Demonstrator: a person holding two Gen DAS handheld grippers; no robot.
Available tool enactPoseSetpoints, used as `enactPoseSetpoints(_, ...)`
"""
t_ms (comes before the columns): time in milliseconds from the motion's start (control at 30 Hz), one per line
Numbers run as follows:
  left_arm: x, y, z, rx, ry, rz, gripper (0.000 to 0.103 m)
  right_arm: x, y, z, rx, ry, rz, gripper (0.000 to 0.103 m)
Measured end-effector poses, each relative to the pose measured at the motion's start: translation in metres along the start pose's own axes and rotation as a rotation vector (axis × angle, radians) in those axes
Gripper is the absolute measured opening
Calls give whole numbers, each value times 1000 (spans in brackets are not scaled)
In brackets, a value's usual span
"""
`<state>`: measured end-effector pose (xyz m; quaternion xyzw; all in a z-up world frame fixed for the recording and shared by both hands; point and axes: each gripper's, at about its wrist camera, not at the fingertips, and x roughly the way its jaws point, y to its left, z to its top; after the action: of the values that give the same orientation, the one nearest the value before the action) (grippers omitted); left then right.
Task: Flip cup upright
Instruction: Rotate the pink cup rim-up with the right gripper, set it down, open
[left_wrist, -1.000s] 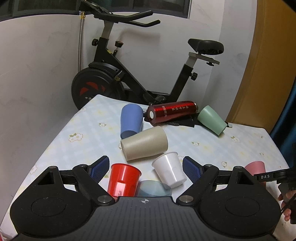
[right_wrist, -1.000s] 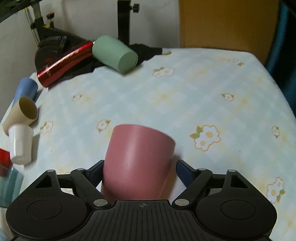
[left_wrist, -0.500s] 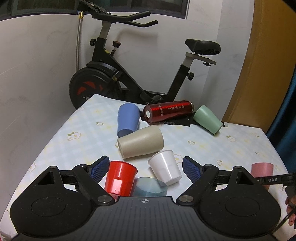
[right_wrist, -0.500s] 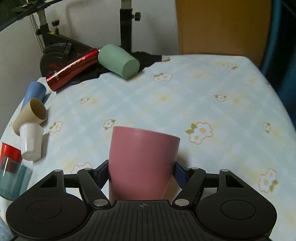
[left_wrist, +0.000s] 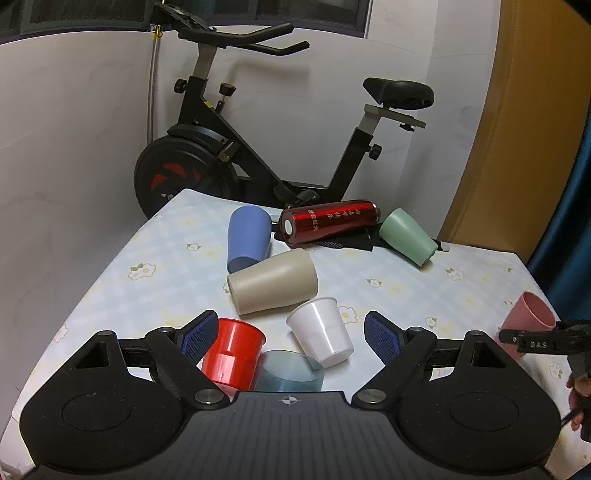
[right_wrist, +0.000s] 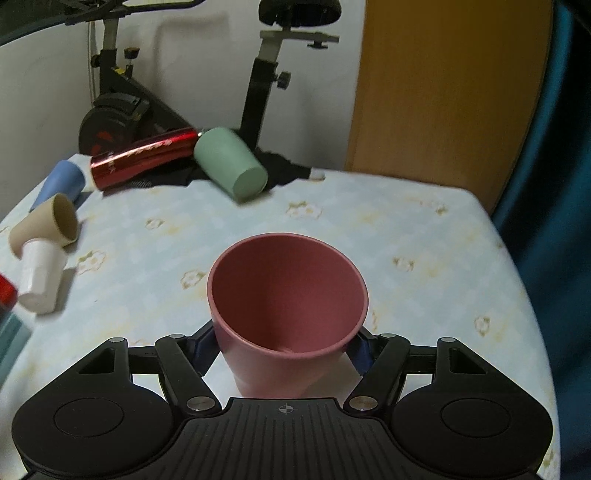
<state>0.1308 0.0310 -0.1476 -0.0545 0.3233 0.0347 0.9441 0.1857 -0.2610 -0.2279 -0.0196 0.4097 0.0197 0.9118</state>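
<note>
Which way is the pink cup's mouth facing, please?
Up: the pink cup, held by the right hand-held gripper, shows its open rim and inside.

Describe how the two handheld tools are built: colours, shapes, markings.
Both tools look alike. The left tool has a matte black ribbed body, two round black discs at the sides, silver pivot screws, a small crosshair mark at centre, and angled black fingers tipped with textured blue pads. The right tool matches; seen from the left camera, white letters on its finger read "DAS".
</note>
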Motion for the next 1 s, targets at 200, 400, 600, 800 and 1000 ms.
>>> enactPoseSetpoints(200, 0, 2, 1, -2, 0, 7, 88, 7, 3, -6, -11, -6, -35, 65)
enactPoseSetpoints(400, -2, 1, 1, 1, -2, 4, 88, 8, 3, -8, -1, 3, -32, 65)
enactPoseSetpoints(600, -3, 3, 1, -5, -3, -1, 88, 7, 4, -8, -7, 7, -20, 65)
enactPoseSetpoints(800, -6, 1, 2, -2, -4, 5, 88, 2, 5, -8, 13, 11, 1, 67)
enactPoseSetpoints(1000, -8, 2, 5, -14, 6, 17, 88, -15, 3, -9, 79, 4, 21, 91)
